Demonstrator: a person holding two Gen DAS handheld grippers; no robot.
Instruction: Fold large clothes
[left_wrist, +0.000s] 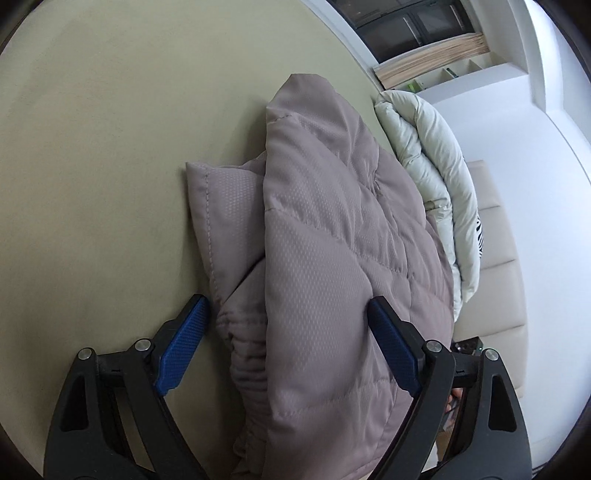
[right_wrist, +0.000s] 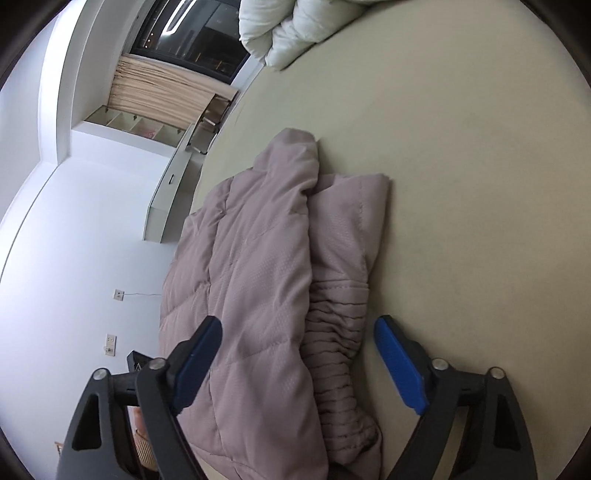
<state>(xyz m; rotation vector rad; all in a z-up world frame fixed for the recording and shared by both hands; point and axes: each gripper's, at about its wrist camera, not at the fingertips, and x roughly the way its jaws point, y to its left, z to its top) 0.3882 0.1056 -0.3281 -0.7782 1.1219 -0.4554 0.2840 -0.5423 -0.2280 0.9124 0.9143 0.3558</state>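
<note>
The quilted jacket (left_wrist: 325, 240), a padded mauve-grey garment, lies on the pale green bed surface (left_wrist: 110, 147) near its edge, already gathered into a bulky bundle with one panel folded over the rest. In the left wrist view the left gripper (left_wrist: 286, 308) stands released, its blue pads spread wide to either side of the near end of the bundle; the right-hand pad lies against the top panel and the left-hand one sits just beside the gathered cuff (left_wrist: 243, 343), but neither presses in, so nothing is held. A puffy white duvet (left_wrist: 424, 158) lies just beyond the jacket along the bed's far side. In the right wrist view the right gripper (right_wrist: 299, 328) is likewise released, jaws wide, straddling the jacket (right_wrist: 258, 266) at its near end, with the ribbed elastic cuff (right_wrist: 336, 332) between the pads and the bare bed surface (right_wrist: 461, 184) to the right; the white duvet (right_wrist: 295, 33) sits well apart at the top. My judgement is that a fold has been laid down and let go, and the work stands between folds: the bundle looks narrow but long and rather loose. The next move probably calls for both grippers to close on the near end, cuff tucked in, and carry it over toward the far end, pressing the padding down so it does not spring open. No brand, label or legible writing shows on the jacket in either view.
</note>
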